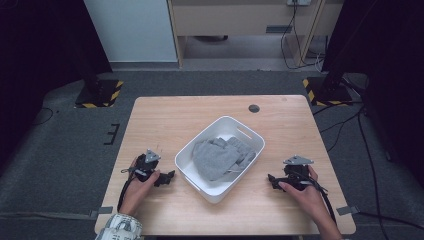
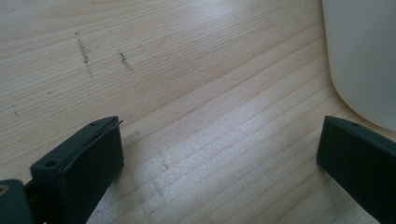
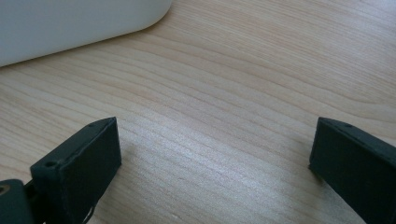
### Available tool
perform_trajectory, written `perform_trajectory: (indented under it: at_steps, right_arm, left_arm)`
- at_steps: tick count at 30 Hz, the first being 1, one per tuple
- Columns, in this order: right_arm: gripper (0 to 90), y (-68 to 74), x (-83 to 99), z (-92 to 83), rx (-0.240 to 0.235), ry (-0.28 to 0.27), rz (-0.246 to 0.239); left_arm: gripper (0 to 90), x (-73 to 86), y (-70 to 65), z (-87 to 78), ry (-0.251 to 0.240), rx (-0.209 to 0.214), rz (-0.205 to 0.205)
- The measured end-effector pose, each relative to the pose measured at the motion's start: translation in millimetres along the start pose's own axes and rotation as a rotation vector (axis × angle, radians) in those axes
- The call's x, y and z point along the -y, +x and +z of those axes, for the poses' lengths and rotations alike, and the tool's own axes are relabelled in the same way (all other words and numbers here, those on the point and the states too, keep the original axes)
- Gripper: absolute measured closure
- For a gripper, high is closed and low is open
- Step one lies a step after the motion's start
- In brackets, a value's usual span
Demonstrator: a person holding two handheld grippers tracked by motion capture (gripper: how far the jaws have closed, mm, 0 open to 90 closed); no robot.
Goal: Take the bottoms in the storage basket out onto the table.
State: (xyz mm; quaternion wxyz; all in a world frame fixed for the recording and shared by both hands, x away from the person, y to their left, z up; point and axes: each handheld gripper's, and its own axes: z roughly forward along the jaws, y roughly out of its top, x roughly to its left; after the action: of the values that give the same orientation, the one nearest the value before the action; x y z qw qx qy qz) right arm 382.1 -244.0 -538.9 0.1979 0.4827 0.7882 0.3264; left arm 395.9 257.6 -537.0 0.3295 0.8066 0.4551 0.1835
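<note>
A white plastic basket (image 1: 239, 131) stands in the middle of the wooden table (image 1: 165, 112), turned at an angle, with a crumpled grey cloth (image 1: 219, 156) inside it. My left gripper (image 1: 169, 177) rests on the table just left of the basket, open, with bare wood between its jaws; the basket's wall (image 2: 362, 56) rises at the upper right of the left gripper view. My right gripper (image 1: 272, 181) rests to the right of the basket, open too, holding nothing. The basket's rounded corner (image 3: 70, 23) shows at the top left of the right gripper view.
A dark round cable hole (image 1: 254, 108) sits near the table's far edge. Two black stands with yellow-striped bases (image 1: 100, 92) (image 1: 327, 90) flank the table on the grey floor. Cables (image 1: 350, 130) trail across the floor at the right.
</note>
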Motion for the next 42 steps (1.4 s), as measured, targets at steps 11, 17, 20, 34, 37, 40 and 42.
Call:
perform_trajectory:
  at_steps: [11, 17, 20, 34, 37, 40, 42]
  right_arm:
    - [2.0, 0.1, -0.2, 0.2, 0.0, 0.001, 0.002]
    - [2.0, 0.1, -0.2, 0.2, 0.0, 0.0, 0.002]
    - [1.9, 0.0, -0.2, 0.4, 0.0, -0.002, 0.001]
    - [1.8, -7.8, -7.0, 7.2, 0.021, 0.001, 0.023]
    - [1.8, -7.8, -7.0, 7.2, 0.021, 0.001, 0.023]
    - [1.6, -8.3, -7.1, 7.3, 0.018, 0.0, 0.018]
    - [0.7, -8.8, -8.0, 8.3, 0.013, 0.003, 0.013]
  left_arm:
    - [4.2, -0.2, 2.3, -7.4, -0.034, -0.003, -0.016]
    - [5.7, -10.0, 3.2, -29.7, -0.117, 0.011, -0.029]
    - [5.7, -15.9, 3.1, -37.4, -0.149, 0.022, -0.028]
    - [5.5, -63.6, -20.8, -67.5, -0.194, 0.085, 0.045]
    - [5.5, -79.2, -27.5, -70.9, -0.185, 0.105, 0.081]
    - [5.1, -96.6, -33.8, -70.0, -0.177, 0.114, 0.113]
    - [4.0, -109.1, -39.9, -67.2, -0.16, 0.112, 0.138]
